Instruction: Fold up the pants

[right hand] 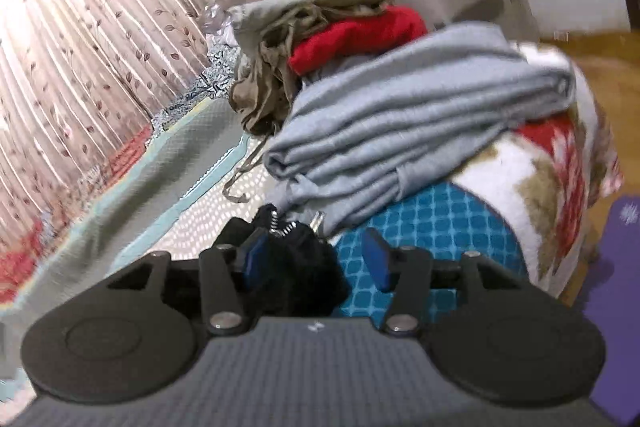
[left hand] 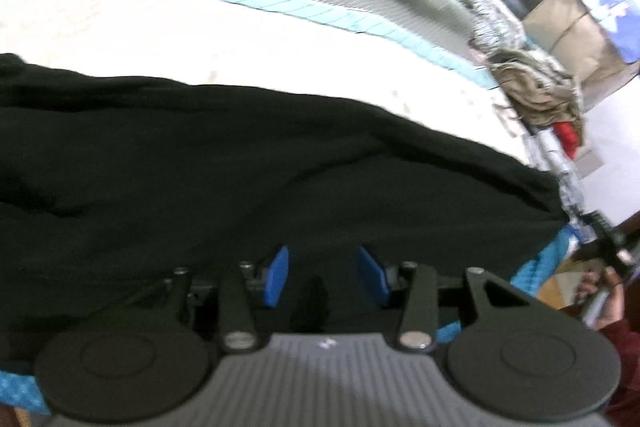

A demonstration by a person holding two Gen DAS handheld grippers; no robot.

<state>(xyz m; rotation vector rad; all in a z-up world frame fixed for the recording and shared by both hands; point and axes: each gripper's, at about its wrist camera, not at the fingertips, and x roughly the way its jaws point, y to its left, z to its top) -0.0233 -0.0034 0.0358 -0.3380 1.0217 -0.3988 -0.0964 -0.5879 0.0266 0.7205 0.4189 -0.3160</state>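
Two grippers work the black pants (left hand: 240,163), spread lengthwise across the bed (left hand: 160,27) near its front edge. Left gripper (left hand: 323,277) hovers over cloth, fingers parted, pinching nothing. Right gripper (right hand: 316,265), fingers spread, has a bunched zippered end beside its left pad.

Left gripper (left hand: 326,275) tilted down, blue pads (left hand: 276,277) apart, nothing pinched between them. Right gripper (right hand: 316,265) angled lower-ish, jaws spread too, blue pads (right hand: 378,265) clear of each other. Hand (left hand: 604,293) with a dark red sleeve (left hand: 624,359) peeking in at the left-wrist view's right edge.
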